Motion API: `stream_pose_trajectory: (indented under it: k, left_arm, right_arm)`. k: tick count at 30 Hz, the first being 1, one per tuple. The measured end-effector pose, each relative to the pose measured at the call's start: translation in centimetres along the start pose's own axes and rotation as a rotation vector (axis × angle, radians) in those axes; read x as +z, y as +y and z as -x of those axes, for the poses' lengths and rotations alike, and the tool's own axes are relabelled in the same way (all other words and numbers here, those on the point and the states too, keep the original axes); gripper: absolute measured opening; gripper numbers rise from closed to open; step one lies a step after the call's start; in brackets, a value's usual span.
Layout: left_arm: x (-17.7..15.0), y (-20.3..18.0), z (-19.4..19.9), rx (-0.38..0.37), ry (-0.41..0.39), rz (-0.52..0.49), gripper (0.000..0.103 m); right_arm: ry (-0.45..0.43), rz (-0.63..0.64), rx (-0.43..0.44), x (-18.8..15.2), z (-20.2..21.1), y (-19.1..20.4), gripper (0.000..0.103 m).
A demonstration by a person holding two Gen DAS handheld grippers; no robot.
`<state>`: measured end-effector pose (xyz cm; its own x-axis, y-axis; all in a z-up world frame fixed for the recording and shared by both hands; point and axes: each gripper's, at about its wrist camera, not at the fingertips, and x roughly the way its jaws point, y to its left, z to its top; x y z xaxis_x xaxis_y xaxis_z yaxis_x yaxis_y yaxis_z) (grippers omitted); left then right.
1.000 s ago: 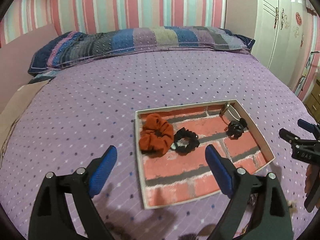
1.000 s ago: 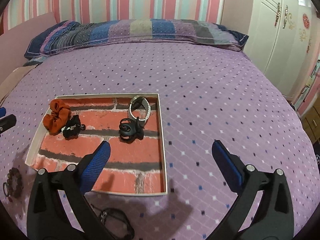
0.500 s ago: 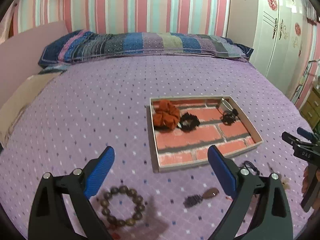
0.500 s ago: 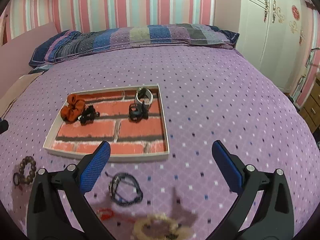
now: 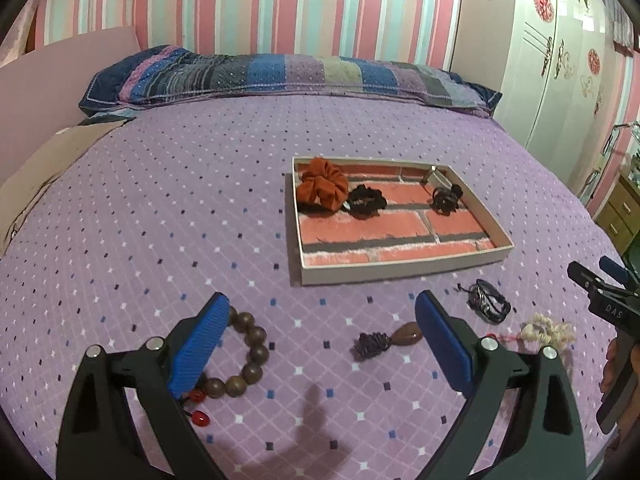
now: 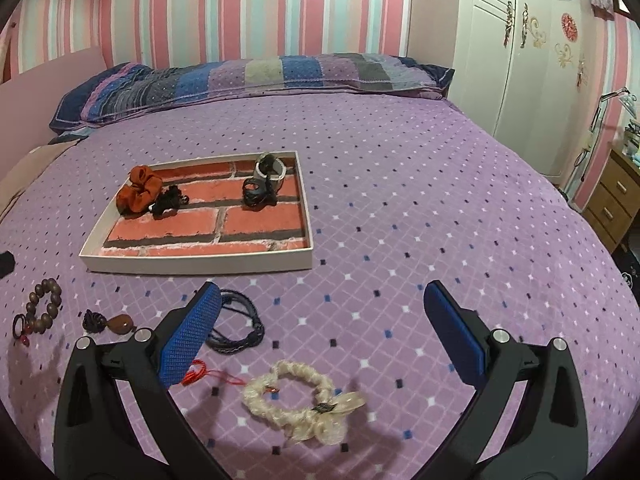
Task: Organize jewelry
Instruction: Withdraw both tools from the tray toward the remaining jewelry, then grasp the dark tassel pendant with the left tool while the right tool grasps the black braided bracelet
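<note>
A brick-patterned tray lies on the purple bedspread. Inside it are an orange scrunchie, a black hair tie, a black clip and a grey band. Loose in front of the tray are a wooden bead bracelet, a brown pendant with a dark tassel, a black cord bracelet and a cream braided hair tie. My left gripper is open above the beads and pendant. My right gripper is open above the cream tie.
A striped pillow lies along the bed's far end under a striped wall. White wardrobe doors and a wooden drawer unit stand to the right of the bed. A red cord lies beside the cream tie.
Both grippers have drawn back from the tray toward the bed's near edge, bringing the loose bracelets, pendant and cream tie into view. Both stay open.
</note>
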<state>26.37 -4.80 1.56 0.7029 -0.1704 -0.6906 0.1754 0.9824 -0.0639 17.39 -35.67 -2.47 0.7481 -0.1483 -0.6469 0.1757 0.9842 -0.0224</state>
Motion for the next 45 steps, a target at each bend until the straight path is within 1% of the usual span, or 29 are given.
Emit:
stream_pose_trajectory:
  k: [8, 12, 14, 19, 21, 23, 25, 29, 30, 32, 33, 35, 38, 40, 41, 43, 45]
  left_arm:
    - [-0.6, -1.3, -2.7, -0.013, 0.039, 0.012, 0.092]
    - [-1.3, -2.3, -4.6, -0.001, 0.060, -0.005, 0.092]
    - [-1.7, -2.6, -5.4, -0.001, 0.073, -0.008, 0.092]
    - [-2.6, -3.1, -7.4, -0.008, 0.103, -0.008, 0.092]
    - [-3.0, -3.3, -8.0, -0.006, 0.109, -0.017, 0.092]
    - [-3.3, -3.6, -8.4, -0.007, 0.112, -0.027, 0.092]
    - [-3.6, -3.8, -8.6, -0.006, 0.114, -0.039, 0.091]
    - [-4.1, -4.0, -9.0, -0.012, 0.109, -0.060, 0.091]
    - [-4.3, -4.0, -9.1, -0.014, 0.113, -0.060, 0.090]
    - [-4.5, -3.9, -9.6, -0.033, 0.131, -0.054, 0.078]
    - [-4.6, -3.9, -9.8, -0.040, 0.140, -0.052, 0.075]
    - [-5.0, -3.7, -10.5, -0.050, 0.160, -0.044, 0.074]
    - [-5.2, -3.5, -10.6, -0.065, 0.154, -0.033, 0.074]
    - [-5.2, -3.4, -10.6, -0.072, 0.152, -0.030, 0.073]
    - [-5.2, -3.4, -10.6, -0.078, 0.152, -0.028, 0.071]
    - [-5.3, -3.5, -10.4, -0.089, 0.152, -0.033, 0.064]
    - [-5.5, -3.8, -10.3, -0.094, 0.151, -0.047, 0.064]
  right_arm:
    - [0.008, 0.004, 0.011, -0.5, -2.7, 2.3, 0.099]
    - [0.016, 0.008, -0.013, -1.1, -4.4, 3.0, 0.098]
    - [0.030, 0.009, -0.013, -1.5, -5.3, 3.4, 0.096]
    - [0.073, 0.019, -0.020, -2.4, -7.2, 4.1, 0.086]
    - [0.085, 0.027, -0.024, -2.7, -7.7, 4.2, 0.084]
    - [0.100, 0.037, -0.030, -3.1, -8.3, 4.3, 0.080]
    - [0.123, 0.034, -0.033, -3.5, -8.9, 4.0, 0.073]
    - [0.156, 0.007, -0.012, -3.8, -9.8, 3.4, 0.071]
    - [0.160, 0.009, -0.008, -3.8, -9.8, 3.5, 0.071]
    - [0.161, 0.024, 0.000, -3.9, -9.9, 3.8, 0.071]
    - [0.162, 0.033, 0.002, -4.0, -10.0, 3.9, 0.071]
    - [0.175, 0.051, 0.001, -4.2, -10.3, 4.3, 0.069]
    - [0.178, 0.058, 0.004, -4.3, -10.5, 4.5, 0.064]
    - [0.180, 0.061, 0.010, -4.4, -10.6, 4.5, 0.058]
    - [0.179, 0.062, 0.013, -4.4, -10.6, 4.6, 0.056]
    - [0.179, 0.067, 0.017, -4.4, -10.6, 4.7, 0.046]
    - [0.179, 0.073, 0.023, -4.5, -10.6, 4.7, 0.042]
